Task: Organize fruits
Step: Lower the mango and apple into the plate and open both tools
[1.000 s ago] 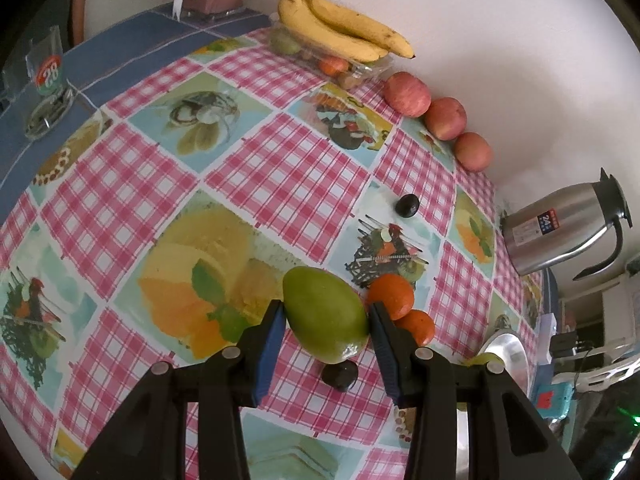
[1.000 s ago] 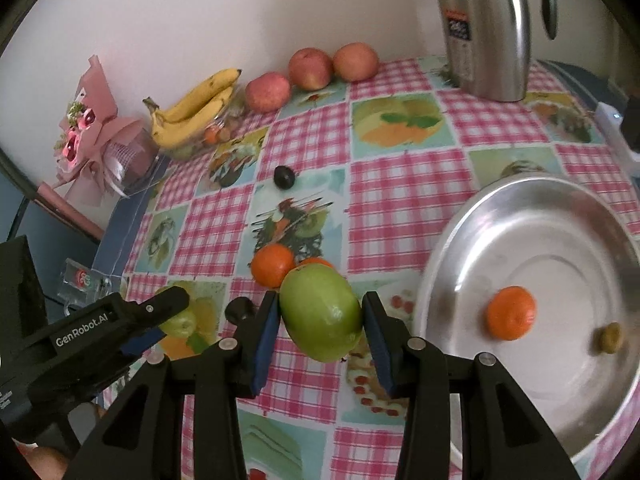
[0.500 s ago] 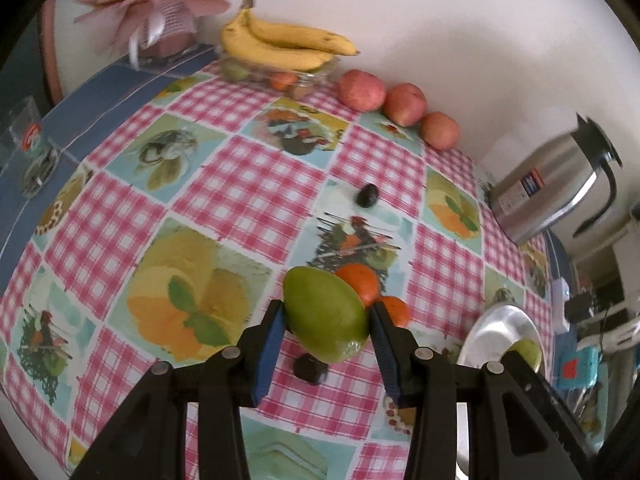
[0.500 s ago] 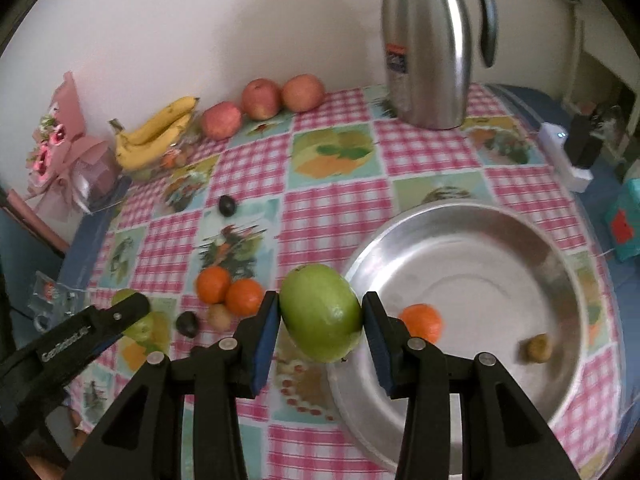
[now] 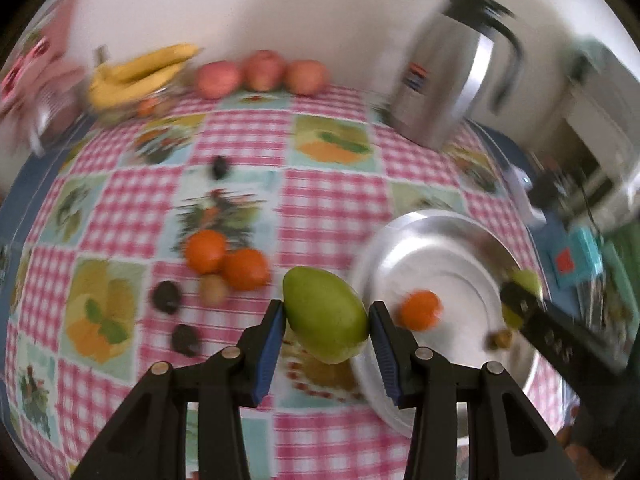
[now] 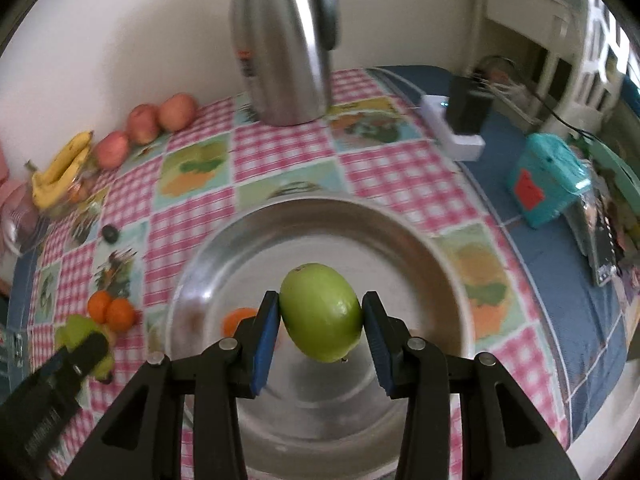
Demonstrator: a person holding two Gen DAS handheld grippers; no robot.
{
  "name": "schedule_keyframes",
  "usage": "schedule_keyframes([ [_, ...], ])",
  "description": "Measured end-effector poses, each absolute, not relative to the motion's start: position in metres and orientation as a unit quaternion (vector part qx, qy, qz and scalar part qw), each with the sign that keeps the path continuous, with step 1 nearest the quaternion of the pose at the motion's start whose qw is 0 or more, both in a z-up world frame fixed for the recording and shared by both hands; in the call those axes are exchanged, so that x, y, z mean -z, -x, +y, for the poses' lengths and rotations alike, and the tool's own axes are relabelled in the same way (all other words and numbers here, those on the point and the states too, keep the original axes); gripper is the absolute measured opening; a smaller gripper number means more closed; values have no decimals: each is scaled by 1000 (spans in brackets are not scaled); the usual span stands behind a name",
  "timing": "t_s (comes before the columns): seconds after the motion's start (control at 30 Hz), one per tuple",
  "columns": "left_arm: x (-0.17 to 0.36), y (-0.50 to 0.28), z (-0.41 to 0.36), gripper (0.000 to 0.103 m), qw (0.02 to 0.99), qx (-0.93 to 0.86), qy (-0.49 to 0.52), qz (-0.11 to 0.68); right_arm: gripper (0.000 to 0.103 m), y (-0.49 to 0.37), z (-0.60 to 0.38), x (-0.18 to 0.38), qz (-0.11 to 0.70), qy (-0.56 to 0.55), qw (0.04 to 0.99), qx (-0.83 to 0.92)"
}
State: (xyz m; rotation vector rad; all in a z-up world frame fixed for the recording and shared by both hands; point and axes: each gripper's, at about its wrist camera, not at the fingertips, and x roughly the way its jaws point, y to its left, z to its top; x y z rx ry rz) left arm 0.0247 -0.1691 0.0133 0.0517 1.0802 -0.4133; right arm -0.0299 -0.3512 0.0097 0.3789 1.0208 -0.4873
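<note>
The right gripper [image 6: 321,322] is clamping a green mango [image 6: 321,312] between its 2 blue pads, and the fruit is hanging over the middle of the big steel plate [image 6: 400,264]. 1 orange [image 6: 239,317] is lying on the plate just left of that mango, partly hidden behind the left pad.

The left gripper [image 5: 326,326] is squeezing a 2nd green mango [image 5: 325,314] in the same way, pads pressed on both flanks. This one is hanging over the pink checked tablecloth [image 5: 332,200], right at the near-left rim of the plate [image 5: 440,240] (the view is smeared, so the exact overlap is hard to judge). From here the plate is showing the orange [image 5: 420,310] and a small brownish fruit [image 5: 502,338] beside the black finger of the other gripper.

On the cloth to the left, 2 oranges [image 5: 226,262] are sitting touching each other, with a small tan fruit [image 5: 214,290] just below them and 2 dark fruits [image 5: 166,298] nearby; a 3rd dark one [image 5: 220,166] is lying farther back.

Along the wall, bananas [image 5: 140,76] are resting beside 3 red apples [image 5: 262,74]. A steel jug [image 6: 282,44] is standing upright behind the plate.
</note>
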Motion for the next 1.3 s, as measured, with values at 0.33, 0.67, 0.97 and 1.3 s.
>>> schedule_keyframes([
  [0.33,-5,8,-224,46,820,251,-108,503,44,43,-370,-11,474,-190,823,248],
  [0.67,3,8,-226,46,815,251,-116,509,44,33,-362,15,513,-189,806,228],
  [0.97,3,5,-223,46,815,245,-112,513,44,31,-359,23,524,-190,799,225],
  [1.3,4,2,-220,47,814,239,-110,518,44,28,-358,30,535,-187,792,225],
])
